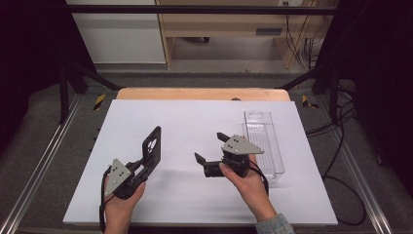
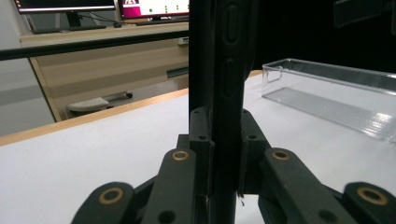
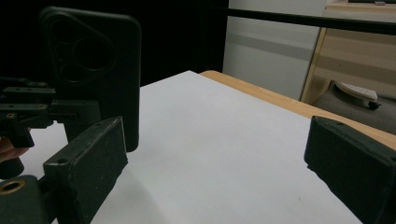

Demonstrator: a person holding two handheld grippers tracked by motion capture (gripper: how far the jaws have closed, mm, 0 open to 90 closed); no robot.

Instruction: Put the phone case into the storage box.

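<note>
Nearest, the left hand-held gripper (image 1: 138, 168) clenches the lower edge of a black rectangular phone case (image 1: 152, 146), holding it upright above the white bench (image 1: 195, 122). The right hand-held gripper (image 1: 210, 147) sits released, jaws wide apart, beside it. Farther right lies a clear plastic oblong tray (image 1: 263, 141).

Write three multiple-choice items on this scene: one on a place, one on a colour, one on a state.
1. Where does the clear plastic tray lie?
A. on the table's right side
B. on its left side
C. on the floor

2. What colour is the phone case?
A. white
B. black
C. red

3. How do the right gripper's jaws stand?
A. shut on the case
B. shut on the tray
C. open and empty

Answers:
1 A, the high view shows it beside the right hand.
2 B, dark in every view.
3 C, its jaws stand wide apart; the left gripper clamps the case.
</note>
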